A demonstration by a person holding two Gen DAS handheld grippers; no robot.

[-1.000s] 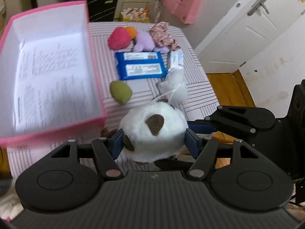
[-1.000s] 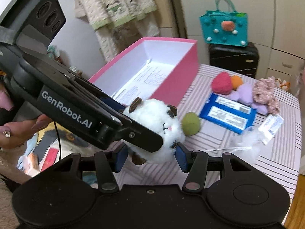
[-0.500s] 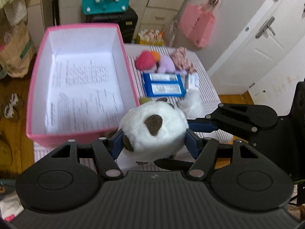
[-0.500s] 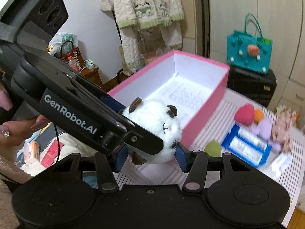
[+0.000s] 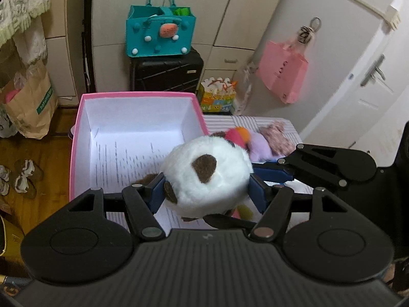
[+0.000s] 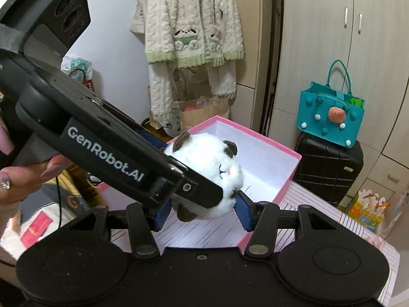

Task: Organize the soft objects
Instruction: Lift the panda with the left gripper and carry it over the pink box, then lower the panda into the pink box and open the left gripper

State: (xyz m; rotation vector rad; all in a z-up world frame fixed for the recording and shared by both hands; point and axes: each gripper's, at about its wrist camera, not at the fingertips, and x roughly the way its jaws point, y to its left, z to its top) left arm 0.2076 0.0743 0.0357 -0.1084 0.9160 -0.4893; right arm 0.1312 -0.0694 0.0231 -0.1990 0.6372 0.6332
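A round white plush animal [image 5: 207, 179] with brown ears is held in the air by both grippers at once. My left gripper [image 5: 207, 194] is shut on its sides. My right gripper [image 6: 202, 212] is also shut on it [image 6: 209, 168], crossing the left one. The plush hangs over the near right part of the open pink box [image 5: 76, 133], which is white inside with a printed sheet on its floor; the box also shows in the right wrist view [image 6: 294, 156]. Behind the plush lie a pink and orange soft toy [image 5: 237, 134], a purple one [image 5: 260, 147] and a floral cloth piece [image 5: 277, 136].
The box stands on a striped tablecloth [image 5: 219, 120]. Behind the table are a black suitcase [image 5: 166, 73] with a teal bag [image 5: 159, 34] on top, a small gift bag [image 5: 217, 97], cupboards and a white door [image 5: 375, 81]. A paper bag [image 5: 30, 102] stands on the wooden floor.
Both grippers have lifted the plush higher and carried it left, from above the table to above the pink box. The grip on the plush is unchanged.
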